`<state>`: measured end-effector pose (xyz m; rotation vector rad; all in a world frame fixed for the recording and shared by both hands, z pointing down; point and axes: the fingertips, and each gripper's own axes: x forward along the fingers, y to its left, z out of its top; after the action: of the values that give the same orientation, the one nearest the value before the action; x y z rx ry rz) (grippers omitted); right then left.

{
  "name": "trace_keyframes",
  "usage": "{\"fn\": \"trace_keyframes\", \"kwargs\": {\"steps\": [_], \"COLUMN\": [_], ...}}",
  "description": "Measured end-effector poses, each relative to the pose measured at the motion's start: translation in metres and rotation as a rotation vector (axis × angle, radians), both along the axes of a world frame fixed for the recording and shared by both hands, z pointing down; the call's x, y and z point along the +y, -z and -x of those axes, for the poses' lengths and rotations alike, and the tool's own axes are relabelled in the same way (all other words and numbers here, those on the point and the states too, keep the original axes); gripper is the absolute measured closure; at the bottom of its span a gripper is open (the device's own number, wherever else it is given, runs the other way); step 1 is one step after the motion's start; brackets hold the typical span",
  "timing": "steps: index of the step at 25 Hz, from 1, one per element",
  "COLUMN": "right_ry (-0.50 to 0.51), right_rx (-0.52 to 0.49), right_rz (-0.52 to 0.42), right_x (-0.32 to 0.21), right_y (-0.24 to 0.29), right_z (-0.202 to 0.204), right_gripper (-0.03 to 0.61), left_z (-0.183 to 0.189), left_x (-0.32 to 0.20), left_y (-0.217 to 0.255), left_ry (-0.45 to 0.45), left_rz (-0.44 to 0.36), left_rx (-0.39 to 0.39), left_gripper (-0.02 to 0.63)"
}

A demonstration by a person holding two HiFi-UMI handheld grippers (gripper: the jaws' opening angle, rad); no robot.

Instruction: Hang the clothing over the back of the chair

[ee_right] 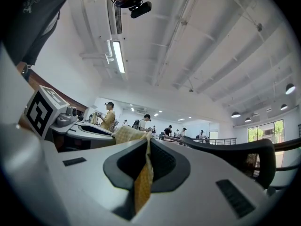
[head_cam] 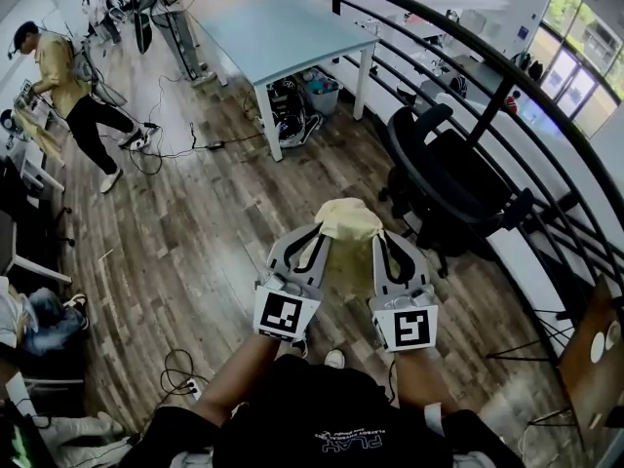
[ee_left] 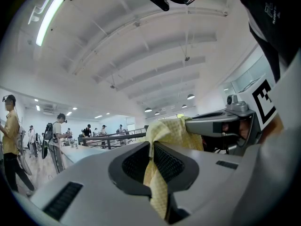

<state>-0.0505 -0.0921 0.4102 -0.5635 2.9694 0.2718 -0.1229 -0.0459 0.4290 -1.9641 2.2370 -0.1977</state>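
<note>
Left hand-held gripper with jaws closed on a yellow cloth, right hand-held gripper just right of the cloth and touching it, railing behind the cloth, people standing far left of it.

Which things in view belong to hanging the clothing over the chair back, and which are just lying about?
Belong: yellow garment, black chair, left gripper and right gripper, both shut on it.
Lying about: pale blue table, floor cables, bin under the table.
</note>
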Motion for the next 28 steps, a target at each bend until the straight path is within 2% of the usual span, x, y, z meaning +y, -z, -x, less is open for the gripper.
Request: {"fn": "trace_keyframes", "kwargs": {"steps": [3, 6, 14, 26, 28], "right_ry": [-0.019, -0.040, -0.136, -0.306, -0.338], "right_rx": [0.010, -0.010, -0.027, -0.026, -0.023], "right_rz": [-0.003, 0.005, -0.016, -0.021, -0.031], "right_x": [-0.010, -0.020, -0.045, -0.050, -0.050], "right_y": [-0.003, 0.001, 0.007, 0.013, 0.014], "right_z": [0.010, 0.021, 0.034, 0.043, 0.042], "right_gripper": [0.553, 0.552, 0.552, 0.552, 0.552], "left_z": [0.011, 0.019, 0.037, 0.047, 0.046], "left_x": [-0.012, -0.026, -0.058, -0.079, -0.081], "left_y": [0.000, 0.003, 0.007, 0.008, 0.012], "left_ry": [-0.020, -0.059, -0.115, -0.295, -0.335], "left_rz": [0.014, -0.012, -0.012, -0.032, -0.055], "left_rx": [-0.021, -0.031, 0.025, -0.027, -0.027], "left_gripper": [0.575, 0.575, 0.575, 0.575, 0.575]}}
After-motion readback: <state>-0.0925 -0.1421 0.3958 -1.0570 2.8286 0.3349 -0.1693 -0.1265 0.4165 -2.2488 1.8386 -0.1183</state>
